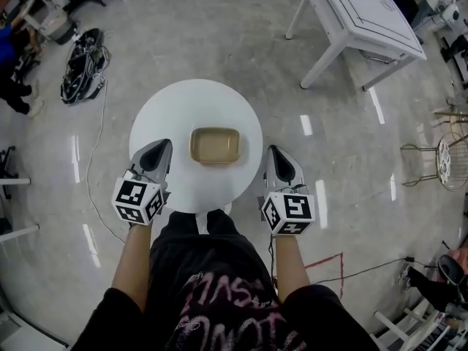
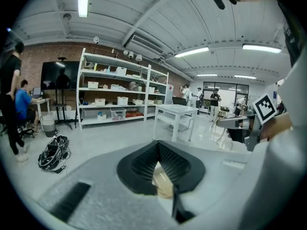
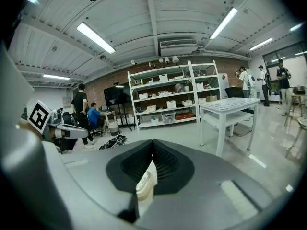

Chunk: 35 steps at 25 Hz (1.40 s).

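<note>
Centrally, tan tray [image 1: 215, 145] on round table [image 1: 168, 108]; left gripper [image 1: 162, 146], right gripper [image 1: 274, 152] flanking, jaws together

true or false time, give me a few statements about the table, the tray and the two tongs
1. A tan tray sits on the round table. True.
2. The left tongs grip the tray. False: they are shut on nothing and lie apart from it, on its left.
3. The right tongs are shut, with nothing in them. True.
4. The tray holds a red apple. False: it looks empty.
5. A white square table stands on the floor beyond the round one. True.
</note>
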Motion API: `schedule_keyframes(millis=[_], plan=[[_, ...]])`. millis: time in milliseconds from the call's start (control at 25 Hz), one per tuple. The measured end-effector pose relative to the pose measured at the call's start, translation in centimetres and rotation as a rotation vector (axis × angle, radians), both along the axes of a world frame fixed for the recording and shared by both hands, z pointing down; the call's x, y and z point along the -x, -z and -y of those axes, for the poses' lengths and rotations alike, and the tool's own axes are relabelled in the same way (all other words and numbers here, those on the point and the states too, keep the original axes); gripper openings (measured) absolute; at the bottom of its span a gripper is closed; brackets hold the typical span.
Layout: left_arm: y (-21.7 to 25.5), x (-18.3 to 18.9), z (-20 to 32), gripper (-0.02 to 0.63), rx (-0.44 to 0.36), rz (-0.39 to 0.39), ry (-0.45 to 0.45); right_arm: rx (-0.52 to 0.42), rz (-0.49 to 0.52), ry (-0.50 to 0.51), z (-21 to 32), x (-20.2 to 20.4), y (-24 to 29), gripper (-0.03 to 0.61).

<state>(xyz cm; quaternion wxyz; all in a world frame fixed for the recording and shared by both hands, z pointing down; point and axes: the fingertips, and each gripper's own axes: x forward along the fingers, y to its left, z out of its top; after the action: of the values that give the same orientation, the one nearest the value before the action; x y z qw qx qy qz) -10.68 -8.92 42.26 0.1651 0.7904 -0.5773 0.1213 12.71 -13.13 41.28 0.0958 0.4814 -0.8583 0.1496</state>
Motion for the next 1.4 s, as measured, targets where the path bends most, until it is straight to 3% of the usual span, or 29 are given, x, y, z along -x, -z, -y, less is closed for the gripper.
schedule_keyframes(millis=[800, 1400], plan=[[-4.8, 2.0, 5.3, -0.003, 0.079, -0.047, 0.009, 0.081, -0.034, -0.019, 5.0, 2.4, -4.4, 0.009], [-11.1, 1.6, 5.3, 0.002, 0.174, -0.081, -0.006, 0.164, -0.064, -0.010, 4.3, 4.0, -10.3, 0.009]])
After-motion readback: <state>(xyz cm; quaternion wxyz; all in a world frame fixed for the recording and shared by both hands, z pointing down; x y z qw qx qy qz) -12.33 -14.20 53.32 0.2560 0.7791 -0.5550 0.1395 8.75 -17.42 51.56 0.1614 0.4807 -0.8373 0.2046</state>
